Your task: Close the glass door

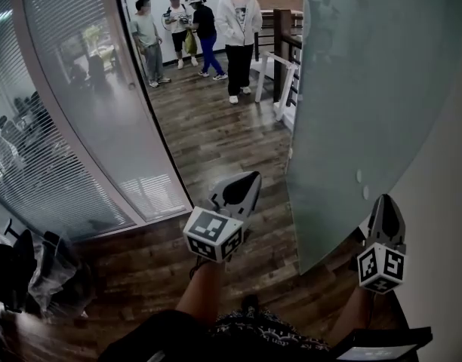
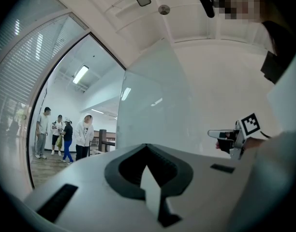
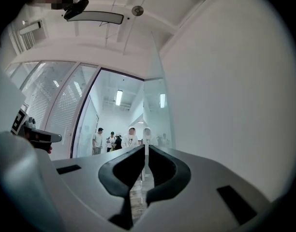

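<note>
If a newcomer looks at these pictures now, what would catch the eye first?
The big frosted glass door fills the right side of the head view and stands open. At the far end of the wooden floor, a small group of people is standing. Near the bottom, the left tongs and the right tongs are both shut and empty.

The head view looks steeply down from above. The left gripper [image 1: 242,189] and the right gripper [image 1: 386,208] are close below it, the glass door [image 1: 352,111] is at its right, and a group of people [image 1: 201,29] is far ahead. Each gripper view sits just behind its own jaws and looks roughly level to the same door and people. Each also shows the other gripper at its edge.
</note>
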`<state>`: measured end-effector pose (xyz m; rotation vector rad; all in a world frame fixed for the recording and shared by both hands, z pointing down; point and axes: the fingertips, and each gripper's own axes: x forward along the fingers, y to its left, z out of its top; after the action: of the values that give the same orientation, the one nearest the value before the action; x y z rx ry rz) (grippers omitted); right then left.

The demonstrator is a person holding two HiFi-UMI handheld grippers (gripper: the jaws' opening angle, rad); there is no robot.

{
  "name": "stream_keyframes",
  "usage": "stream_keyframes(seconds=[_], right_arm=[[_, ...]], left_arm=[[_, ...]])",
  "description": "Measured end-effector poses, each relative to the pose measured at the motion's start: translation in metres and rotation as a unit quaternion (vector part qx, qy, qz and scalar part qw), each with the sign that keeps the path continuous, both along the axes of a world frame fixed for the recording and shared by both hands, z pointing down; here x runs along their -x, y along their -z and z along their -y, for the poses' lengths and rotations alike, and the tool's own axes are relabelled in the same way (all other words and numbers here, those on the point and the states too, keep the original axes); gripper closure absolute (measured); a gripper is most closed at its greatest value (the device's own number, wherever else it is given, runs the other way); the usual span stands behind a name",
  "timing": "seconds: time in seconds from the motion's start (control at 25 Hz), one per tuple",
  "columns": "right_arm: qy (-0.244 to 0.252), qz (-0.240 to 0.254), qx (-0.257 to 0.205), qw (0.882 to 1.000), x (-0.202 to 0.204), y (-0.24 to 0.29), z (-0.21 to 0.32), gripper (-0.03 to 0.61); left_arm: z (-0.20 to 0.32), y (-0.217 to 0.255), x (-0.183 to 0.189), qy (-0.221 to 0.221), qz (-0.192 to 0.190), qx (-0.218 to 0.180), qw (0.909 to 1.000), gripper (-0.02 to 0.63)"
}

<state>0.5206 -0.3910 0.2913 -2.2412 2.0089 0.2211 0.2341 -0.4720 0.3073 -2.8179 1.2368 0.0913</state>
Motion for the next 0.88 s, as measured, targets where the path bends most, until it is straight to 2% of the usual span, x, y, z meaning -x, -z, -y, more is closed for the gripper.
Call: stream_keyframes(seconds=[0.08, 0.16, 0.32, 0.64, 0.88], right_arm=[[-0.022, -0.006, -0.004, 1.0, -0.011, 0.002, 0.001, 0.566], [-0.041, -0.012, -0.003, 0.999, -0.022, 0.003, 0.004, 0.518], [-0.057, 0.01, 0.02, 0.998, -0.041, -0.007, 0.018, 0.465], [-0.063, 0.038, 0.06, 0.996, -0.059, -0.026, 0.041, 0.456], [-0.041, 0.068, 0.077, 0.994, -0.065, -0.04, 0.061, 0.457]], left_arm=[[0.009, -0.003, -0.001, 0.0, -0.001, 0.003, 1.0, 0.62], [0.018, -0.007, -0.003, -0.001, -0.003, 0.006, 1.0, 0.62], [0.029, -0.01, -0.007, -0.007, -0.005, 0.009, 0.9999, 0.62], [0.039, -0.013, -0.005, -0.005, -0.008, 0.017, 0.9998, 0.62], [0.046, -0.015, -0.002, 0.003, -0.007, 0.019, 0.9998, 0.62]])
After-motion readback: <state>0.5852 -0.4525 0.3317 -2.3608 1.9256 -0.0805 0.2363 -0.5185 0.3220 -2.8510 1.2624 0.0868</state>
